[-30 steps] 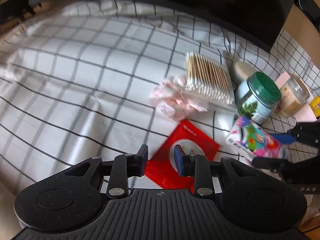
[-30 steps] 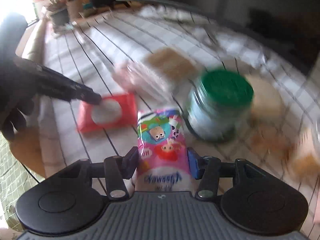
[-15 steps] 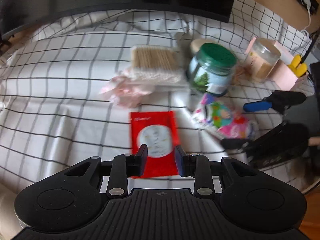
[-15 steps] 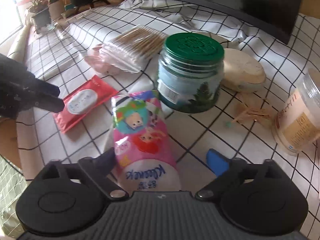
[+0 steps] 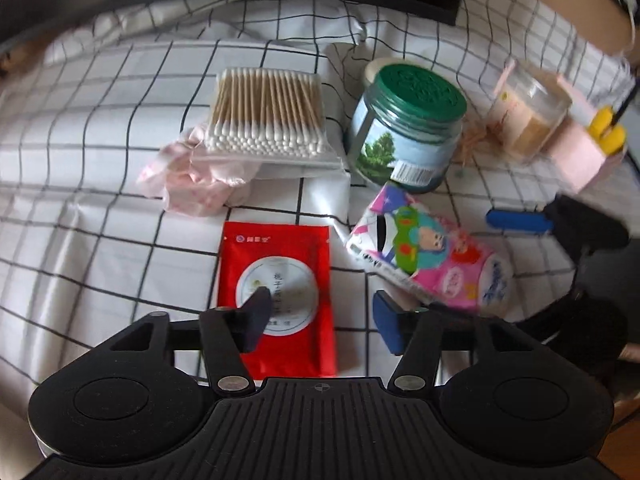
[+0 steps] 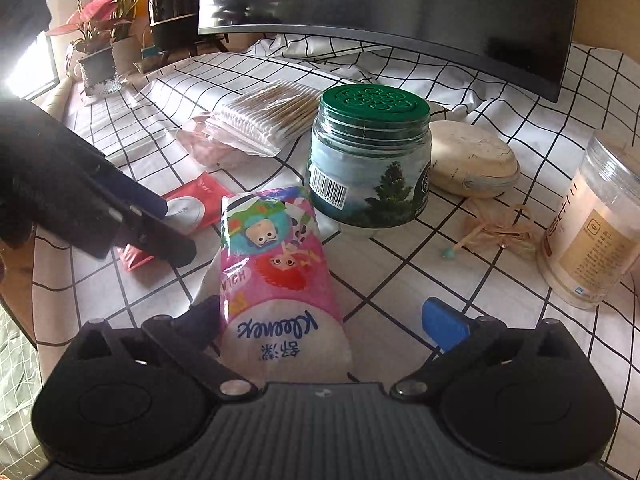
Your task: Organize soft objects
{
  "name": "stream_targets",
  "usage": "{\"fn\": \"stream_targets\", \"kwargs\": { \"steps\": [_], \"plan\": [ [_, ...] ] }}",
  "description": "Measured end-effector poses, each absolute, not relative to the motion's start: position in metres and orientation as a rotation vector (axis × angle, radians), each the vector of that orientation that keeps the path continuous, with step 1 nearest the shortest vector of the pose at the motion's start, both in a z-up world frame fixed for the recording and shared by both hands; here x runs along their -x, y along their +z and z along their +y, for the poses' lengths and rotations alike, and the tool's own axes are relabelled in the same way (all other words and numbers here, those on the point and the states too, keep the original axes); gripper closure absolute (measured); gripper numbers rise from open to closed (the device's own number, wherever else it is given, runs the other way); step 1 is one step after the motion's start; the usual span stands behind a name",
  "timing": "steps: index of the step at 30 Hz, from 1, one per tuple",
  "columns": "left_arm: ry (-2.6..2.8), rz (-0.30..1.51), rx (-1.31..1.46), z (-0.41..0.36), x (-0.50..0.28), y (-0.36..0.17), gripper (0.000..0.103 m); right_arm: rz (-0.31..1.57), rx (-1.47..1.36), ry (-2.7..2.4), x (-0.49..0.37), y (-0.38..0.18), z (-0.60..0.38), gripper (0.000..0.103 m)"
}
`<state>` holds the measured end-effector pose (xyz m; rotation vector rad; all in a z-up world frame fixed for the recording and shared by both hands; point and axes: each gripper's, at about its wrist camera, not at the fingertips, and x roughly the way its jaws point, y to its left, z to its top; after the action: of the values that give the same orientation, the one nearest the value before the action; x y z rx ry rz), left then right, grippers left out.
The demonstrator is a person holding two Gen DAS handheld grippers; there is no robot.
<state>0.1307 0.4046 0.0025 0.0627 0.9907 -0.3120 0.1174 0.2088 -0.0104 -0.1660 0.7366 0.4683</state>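
A pink cartoon tissue pack (image 6: 280, 276) lies on the checked cloth between my right gripper's (image 6: 324, 320) open fingers; it also shows in the left wrist view (image 5: 432, 256). A red wipes packet (image 5: 276, 292) lies flat under my left gripper (image 5: 320, 316), which is open above its near end; the packet also shows in the right wrist view (image 6: 188, 208). A bag of cotton swabs (image 5: 266, 120) rests on a crumpled pink wrapper (image 5: 192, 176).
A green-lidded jar (image 5: 404, 132) stands just behind the tissue pack. A clear canister (image 6: 592, 224), a cream oval case (image 6: 472, 164) and a pink holder (image 5: 580, 152) are at the right. A dark monitor (image 6: 400, 4) spans the back; potted plants (image 6: 96, 56) stand far left.
My right gripper has opened and let the tissue pack rest on the cloth. My left gripper has swung to face the objects and opened over the red packet.
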Motion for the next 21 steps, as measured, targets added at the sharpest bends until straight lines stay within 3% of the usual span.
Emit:
{"fn": "stream_targets", "kwargs": {
  "steps": [5,8,12,16,21],
  "plan": [
    [-0.224,0.960,-0.179,0.396,-0.127,-0.002,0.042,0.731,0.165,0.474,-0.118,-0.011,0.207,0.000],
    [-0.166,0.919,-0.259,0.396,-0.124,-0.006,0.035,0.729,0.165,0.476,-0.117,-0.012,0.206,0.000],
    [-0.173,0.933,-0.174,0.409,-0.127,-0.006,0.034,0.728,0.164,0.477,-0.117,-0.012,0.206,0.000],
    [-0.224,0.924,-0.067,0.418,-0.132,-0.006,0.016,0.728,0.164,0.476,-0.117,-0.012,0.207,0.000],
    [-0.127,0.865,-0.048,0.426,-0.132,-0.009,0.017,0.728,0.163,0.475,-0.117,-0.012,0.207,0.000]
  ]
}}
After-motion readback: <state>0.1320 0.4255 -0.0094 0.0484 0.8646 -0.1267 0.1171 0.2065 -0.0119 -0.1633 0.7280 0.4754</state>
